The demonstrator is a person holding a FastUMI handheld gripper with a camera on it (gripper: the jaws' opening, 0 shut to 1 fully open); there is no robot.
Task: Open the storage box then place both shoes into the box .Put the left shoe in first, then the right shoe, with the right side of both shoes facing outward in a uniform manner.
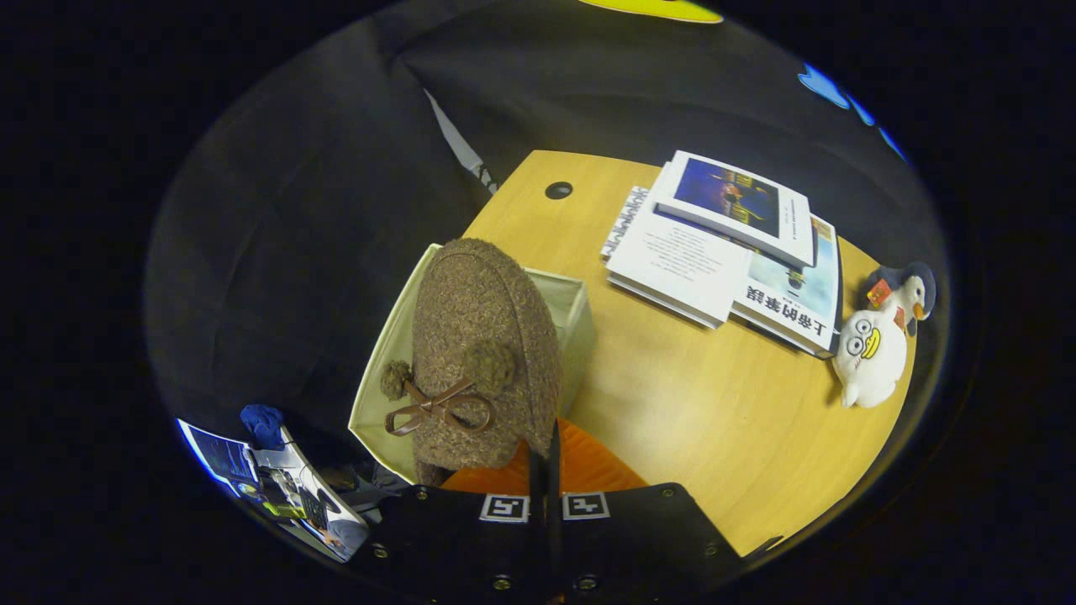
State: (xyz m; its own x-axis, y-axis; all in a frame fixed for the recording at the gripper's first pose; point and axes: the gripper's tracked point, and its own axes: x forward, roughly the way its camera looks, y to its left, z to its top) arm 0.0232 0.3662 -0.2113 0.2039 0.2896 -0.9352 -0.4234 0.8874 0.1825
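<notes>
A brown fuzzy shoe (483, 336) with a leather bow and two pom-poms hangs toe-up just ahead of my fingers. Its orange lining (588, 466) shows at the heel end. My gripper (546, 454) is shut on the shoe's heel rim, the two fingers pressed close together on it. Behind and under the shoe stands the cream storage box (572, 307), open at the top, at the near left corner of the wooden table (698, 403). The shoe covers most of the box's opening, so its inside is hidden.
A stack of books (723, 252) lies on the table beyond the box to the right. A white duck plush (870, 357) and a penguin plush (908, 290) sit at the table's right edge. A cable hole (558, 190) marks the far corner. Clutter (269, 479) lies below the table's left side.
</notes>
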